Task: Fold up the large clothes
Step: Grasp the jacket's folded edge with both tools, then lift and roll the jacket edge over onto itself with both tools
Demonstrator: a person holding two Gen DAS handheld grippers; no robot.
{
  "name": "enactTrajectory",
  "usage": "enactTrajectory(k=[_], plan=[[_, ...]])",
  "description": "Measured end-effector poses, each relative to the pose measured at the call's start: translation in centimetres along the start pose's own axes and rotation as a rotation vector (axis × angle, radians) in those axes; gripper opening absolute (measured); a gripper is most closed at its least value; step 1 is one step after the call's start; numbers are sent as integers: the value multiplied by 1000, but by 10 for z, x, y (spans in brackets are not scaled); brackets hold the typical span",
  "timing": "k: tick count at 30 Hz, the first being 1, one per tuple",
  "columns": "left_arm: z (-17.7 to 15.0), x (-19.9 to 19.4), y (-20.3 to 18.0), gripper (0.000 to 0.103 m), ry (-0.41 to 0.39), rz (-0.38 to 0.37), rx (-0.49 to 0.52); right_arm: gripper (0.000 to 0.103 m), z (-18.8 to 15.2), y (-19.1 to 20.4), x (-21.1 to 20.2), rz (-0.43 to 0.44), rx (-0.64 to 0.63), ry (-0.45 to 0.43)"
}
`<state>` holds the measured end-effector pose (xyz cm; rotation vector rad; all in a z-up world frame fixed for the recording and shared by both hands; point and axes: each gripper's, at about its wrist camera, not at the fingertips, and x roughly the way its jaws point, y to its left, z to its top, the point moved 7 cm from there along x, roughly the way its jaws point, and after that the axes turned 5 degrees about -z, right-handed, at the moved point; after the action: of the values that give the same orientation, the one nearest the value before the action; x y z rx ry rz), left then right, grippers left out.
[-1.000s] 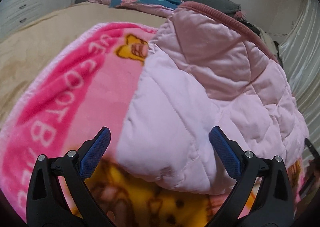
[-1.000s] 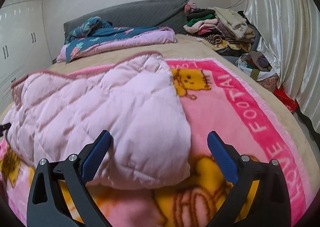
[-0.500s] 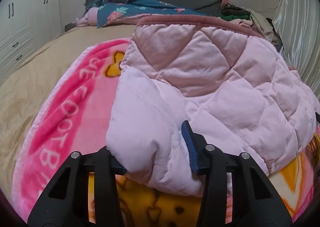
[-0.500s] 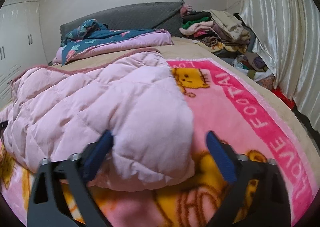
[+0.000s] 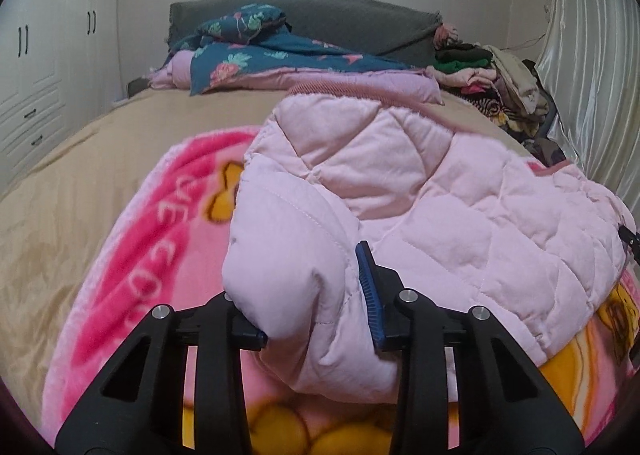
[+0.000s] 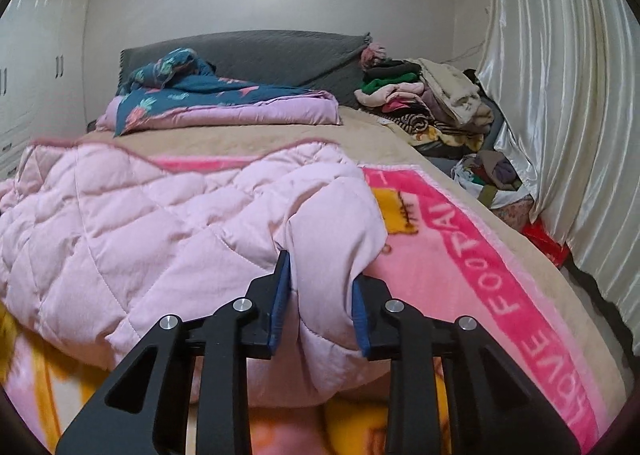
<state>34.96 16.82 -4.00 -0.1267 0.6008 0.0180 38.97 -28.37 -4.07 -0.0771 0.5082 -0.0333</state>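
Left gripper (image 5: 316, 307): clamped on one near corner of the quilted pink jacket (image 5: 420, 191).
Right gripper (image 6: 320, 295): pinching the other corner.
Jacket: bunched on the pink cartoon blanket (image 6: 460, 275) — atop the bed (image 5: 80, 159).

A wide bed with a tan sheet (image 5: 80, 159) carries a pink cartoon-print fleece blanket (image 6: 460, 255) (lettered border), a folded floral navy-and-lilac quilt (image 6: 224, 103) by the headboard, and stacked folded clothes (image 6: 420, 99).
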Motion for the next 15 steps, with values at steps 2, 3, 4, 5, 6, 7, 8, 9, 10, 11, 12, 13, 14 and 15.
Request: enactTrajectory(k=[2, 3, 4, 5, 6, 7, 8, 9, 10, 11, 12, 13, 14, 15], plan=[[7, 8, 2, 27, -7, 13, -6, 26, 7, 0, 12, -15, 10, 10], [8, 13, 2, 27, -4, 25, -2, 26, 10, 2, 19, -22, 9, 17], [9, 20, 4, 27, 3, 41, 2, 25, 12, 4, 26, -34, 3, 25], [9, 30, 6, 27, 16, 55, 3, 25, 13, 8, 38, -51, -5, 41], [8, 37, 9, 27, 31, 67, -4, 25, 12, 10, 46, -60, -9, 55], [7, 46, 13, 27, 52, 76, -22, 25, 10, 12, 56, -69, -15, 73], [5, 55, 17, 27, 72, 81, -43, 25, 8, 14, 67, -80, -18, 97], [4, 63, 19, 27, 91, 89, -53, 25, 6, 17, 77, -88, -15, 116], [2, 70, 19, 27, 103, 101, -49, 25, 3, 20, 84, -94, -20, 129], [1, 73, 19, 27, 107, 112, -39, 25, 0, 23, 94, -115, -34, 143], [0, 78, 18, 27, 116, 125, -22, 25, -2, 24, 98, -123, -37, 149], [0, 83, 18, 27, 124, 132, -15, 25, -5, 27, 103, -132, -40, 158], [0, 89, 19, 28, 135, 134, -24, 25, -7, 28, 108, -144, -44, 164], [0, 92, 20, 28, 144, 132, -34, 25, -8, 29, 112, -149, -47, 170]])
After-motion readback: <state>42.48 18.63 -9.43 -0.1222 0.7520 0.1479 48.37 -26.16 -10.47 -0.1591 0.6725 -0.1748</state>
